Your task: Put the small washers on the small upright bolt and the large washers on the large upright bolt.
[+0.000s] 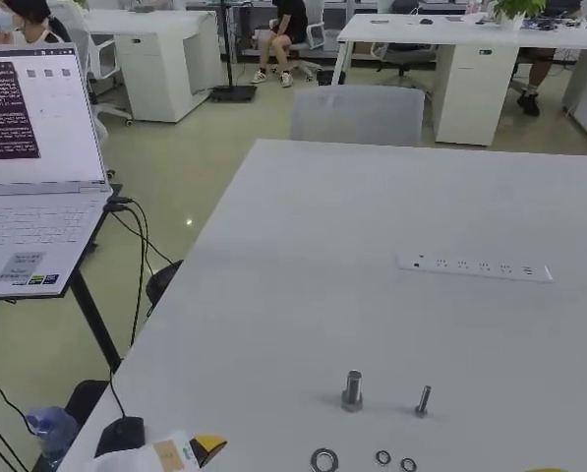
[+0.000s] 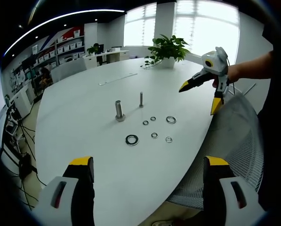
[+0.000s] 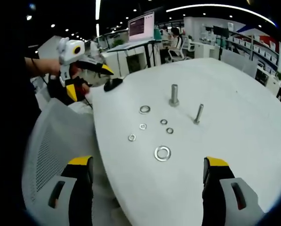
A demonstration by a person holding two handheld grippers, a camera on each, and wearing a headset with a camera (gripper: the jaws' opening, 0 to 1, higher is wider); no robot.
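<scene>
On the white tabletop [image 2: 74, 122] the stout grey steel bolt [image 2: 119, 110] stands on its head with the thin grey steel bolt [image 2: 141, 99] just beside it, both bare. Loose on the near side of them lie two large flat steel washers [image 2: 132, 140] and four small steel washers [image 2: 154, 135]. All of them are flat on the table and none is threaded yet, so I judge the job to be at its first step: choosing a washer and picking it up. That calls for bringing one pair of fingers down low over a ring and pinching its thin edge (flat on a smooth top, it will likely want to slide).

My left gripper [image 2: 148, 162] hangs off the table's near edge, fingers spread wide and holding nothing. My right gripper [image 3: 147, 162] is likewise spread wide and empty, held up in the air beside the table, above a grey mesh chair back [image 3: 51, 136]. Farther out on the table lies a white power strip [image 1: 475, 266], and an open laptop [image 1: 28, 147] sits on a stand off to the side.
</scene>
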